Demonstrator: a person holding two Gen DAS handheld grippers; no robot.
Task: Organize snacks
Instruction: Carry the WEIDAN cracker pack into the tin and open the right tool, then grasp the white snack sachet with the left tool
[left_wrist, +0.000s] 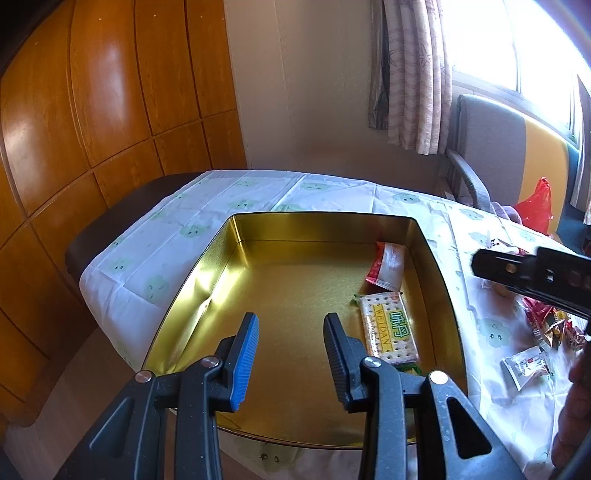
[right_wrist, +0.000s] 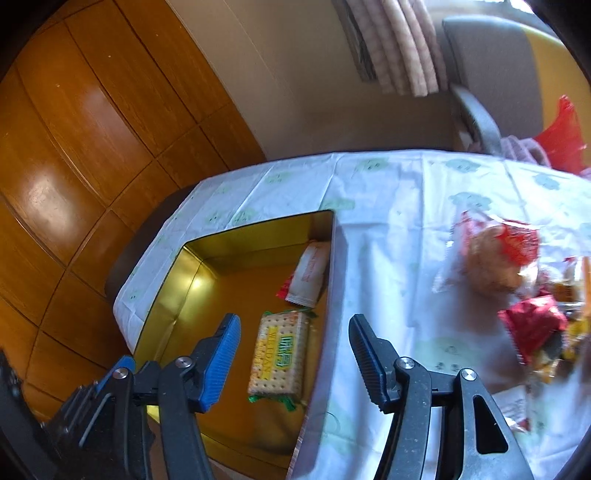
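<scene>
Gold tin (left_wrist: 229, 258) on tablecloth (left_wrist: 258, 188); WEIDAN cracker pack (left_wrist: 388, 328) and red-white sachet (left_wrist: 388, 266) lie inside at its right wall. L gripper (left_wrist: 291, 354) over tin's near edge, jaws partly apart, nothing between. R gripper (right_wrist: 291, 365) straddles tin's right wall, jaws wide, empty; loose snack pile (right_wrist: 532, 302) on the cloth to the right.

White tablecloth (left_wrist: 258, 195) with pale green prints over a dark desk (left_wrist: 110, 221). Glossy wooden panelling (left_wrist: 92, 110) on the left. Striped curtain (left_wrist: 413, 74) beside a bright window (left_wrist: 517, 44). Grey and yellow armchair (left_wrist: 498, 147) behind, red bag (left_wrist: 535, 206) on it.
</scene>
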